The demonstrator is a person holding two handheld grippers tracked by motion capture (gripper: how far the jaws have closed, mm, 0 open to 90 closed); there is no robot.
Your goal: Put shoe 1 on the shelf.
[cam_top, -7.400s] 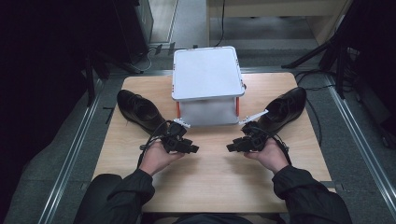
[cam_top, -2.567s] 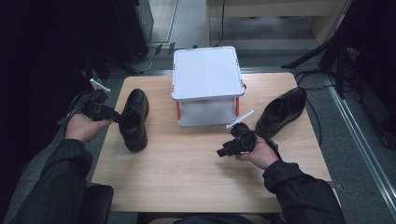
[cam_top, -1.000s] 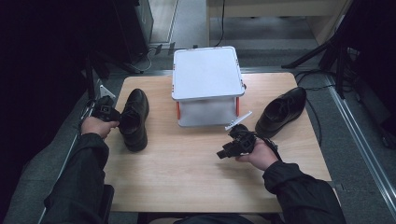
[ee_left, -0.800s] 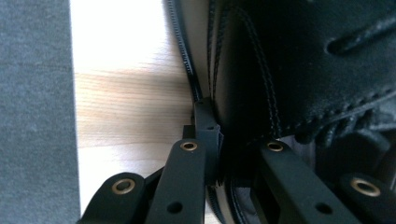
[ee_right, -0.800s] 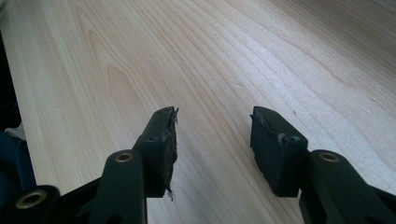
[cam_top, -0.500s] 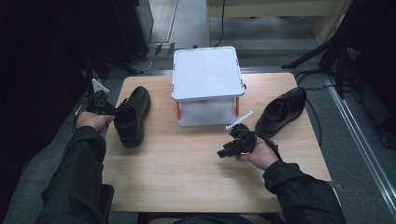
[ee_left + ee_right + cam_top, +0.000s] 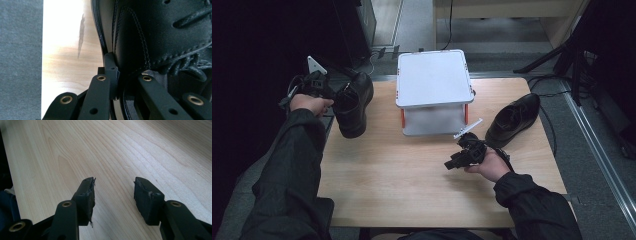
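A black leather lace-up shoe (image 7: 354,105) hangs tilted over the table's left edge, with my left gripper (image 7: 337,95) shut on the rim of its opening. In the left gripper view the jaws pinch the shoe's side wall (image 7: 155,32) at the collar, my left gripper (image 7: 120,75) closed tight on it. The matching black shoe (image 7: 514,117) lies on the table at the right. My right gripper (image 7: 452,164) rests low over the wood in front of it, and in the right gripper view my right gripper (image 7: 113,192) stands open with nothing between its pads.
A white two-level stand (image 7: 434,80) with orange posts sits at the back middle of the wooden table (image 7: 412,185). Dark floor and cables surround the table. A metal rail runs along the right side.
The left hand has closed on the shoe's collar and lifted it off the table, tilting it and carrying it a little farther away. The right hand has kept still.
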